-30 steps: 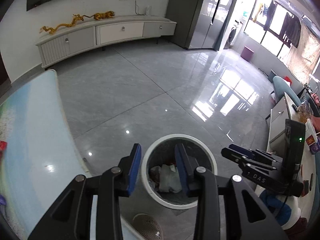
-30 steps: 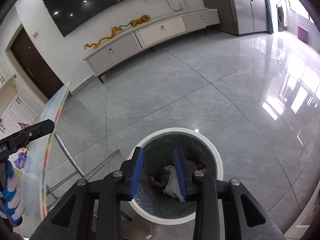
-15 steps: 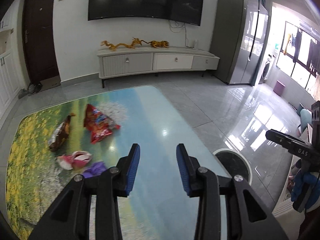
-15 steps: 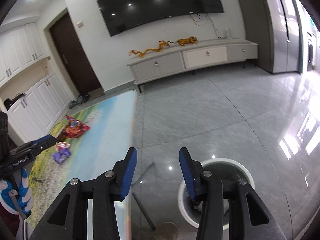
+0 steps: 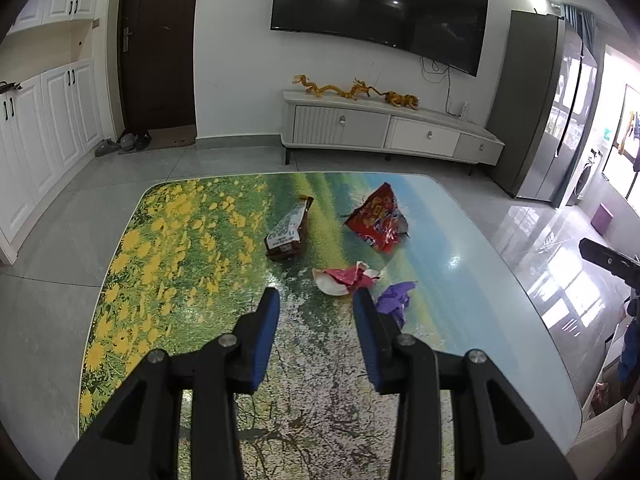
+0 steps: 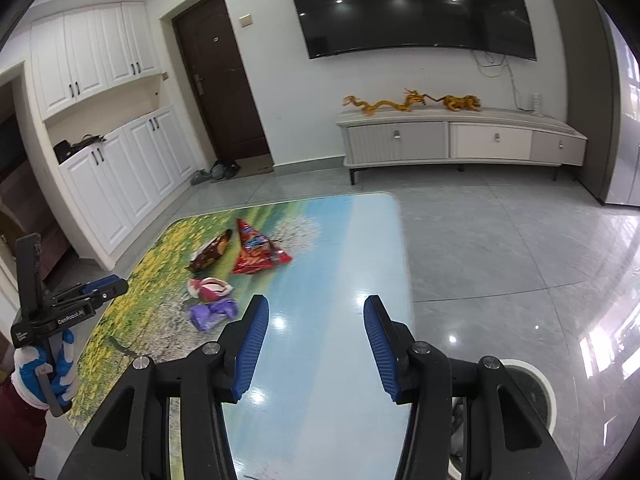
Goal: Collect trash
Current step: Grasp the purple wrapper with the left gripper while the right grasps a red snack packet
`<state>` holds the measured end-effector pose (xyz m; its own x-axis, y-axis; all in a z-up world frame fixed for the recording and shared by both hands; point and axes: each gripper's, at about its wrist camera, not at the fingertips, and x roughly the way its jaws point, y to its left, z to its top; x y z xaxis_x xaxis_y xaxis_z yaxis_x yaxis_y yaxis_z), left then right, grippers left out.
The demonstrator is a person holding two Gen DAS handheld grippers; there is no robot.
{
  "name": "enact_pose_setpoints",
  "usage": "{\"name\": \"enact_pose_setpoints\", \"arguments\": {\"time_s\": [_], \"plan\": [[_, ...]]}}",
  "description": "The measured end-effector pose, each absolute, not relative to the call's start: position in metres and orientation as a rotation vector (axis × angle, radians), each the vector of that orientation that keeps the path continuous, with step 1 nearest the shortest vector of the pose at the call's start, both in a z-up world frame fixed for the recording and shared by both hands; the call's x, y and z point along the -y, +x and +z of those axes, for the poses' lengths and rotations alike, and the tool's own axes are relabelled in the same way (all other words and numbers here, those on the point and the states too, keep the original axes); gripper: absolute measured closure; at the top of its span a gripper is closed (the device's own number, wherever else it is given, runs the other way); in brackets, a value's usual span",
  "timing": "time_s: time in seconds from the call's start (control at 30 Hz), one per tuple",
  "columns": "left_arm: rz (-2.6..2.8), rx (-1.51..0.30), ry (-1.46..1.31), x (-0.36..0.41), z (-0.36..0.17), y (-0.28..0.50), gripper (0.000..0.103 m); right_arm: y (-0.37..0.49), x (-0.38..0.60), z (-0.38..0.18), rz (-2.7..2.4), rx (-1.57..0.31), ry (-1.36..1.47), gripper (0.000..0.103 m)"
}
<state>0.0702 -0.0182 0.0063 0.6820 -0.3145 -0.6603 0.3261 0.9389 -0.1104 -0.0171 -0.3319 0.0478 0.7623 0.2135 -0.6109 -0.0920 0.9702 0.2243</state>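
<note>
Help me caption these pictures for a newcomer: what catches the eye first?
The flower-meadow printed table stands out, with four pieces of trash in a cluster: a red chip bag, a brown wrapper, a red-and-white wrapper and a purple wrapper. Behind it, a big dark TV hangs above golden dragon figures.

The left gripper (image 6: 105, 289) carries white lettering reading "GenRobot.AI" on its black body. Print on the red snack bag (image 5: 378, 219) and the brown wrapper (image 5: 289, 229) appears too blurred to read.

Wall television (image 5: 380, 8) above white sideboard (image 5: 384, 130)
</note>
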Motion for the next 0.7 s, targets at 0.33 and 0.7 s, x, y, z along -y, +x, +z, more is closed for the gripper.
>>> {"name": "enact_pose_setpoints", "arguments": {"time_s": [0.33, 0.7], "plan": [[-0.515, -0.786, 0.008, 0.05, -0.018, 0.076, 0.05, 0.034, 0.295, 0.025, 0.248, -0.749, 0.161, 0.05], [-0.565, -0.854, 0.069, 0.104, -0.059, 0.112, 0.049, 0.111, 0.275, -0.001, 0.339, -0.785, 0.161, 0.034]]}}
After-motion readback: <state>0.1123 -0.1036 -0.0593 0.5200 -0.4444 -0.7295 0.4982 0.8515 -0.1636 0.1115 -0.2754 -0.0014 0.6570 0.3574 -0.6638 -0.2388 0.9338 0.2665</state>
